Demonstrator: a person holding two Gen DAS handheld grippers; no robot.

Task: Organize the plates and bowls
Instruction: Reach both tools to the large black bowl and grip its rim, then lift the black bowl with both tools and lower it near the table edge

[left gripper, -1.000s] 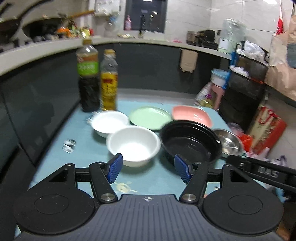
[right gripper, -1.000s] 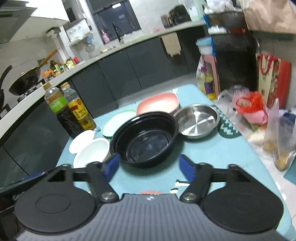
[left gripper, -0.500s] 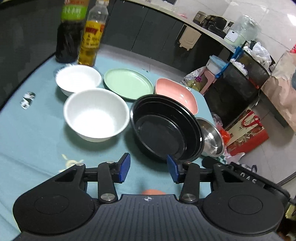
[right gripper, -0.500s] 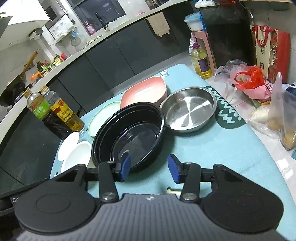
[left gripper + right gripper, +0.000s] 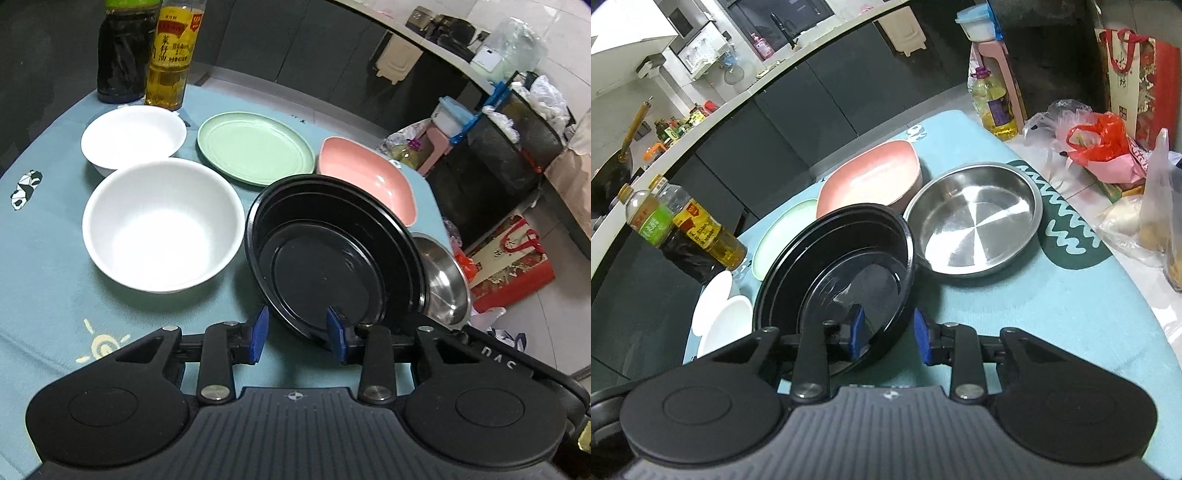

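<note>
Now both hand-held grippers, left [image 5: 295,334] and right [image 5: 888,338], have just been closing, straddling the black bowl's [image 5: 325,254] near rim, not yet pinching.

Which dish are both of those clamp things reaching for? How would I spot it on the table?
On the teal tablecloth, find the row of dishes before the two bottles. The black bowl sits between the large white bowl and the steel pan. It is the only black dish, tilted up.

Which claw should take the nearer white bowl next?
Left. The nearer white bowl lies beside the left claw; from the right claw the black bowl blocks it. Both claws have just been closing with that bowl's rim between their pads.
</note>
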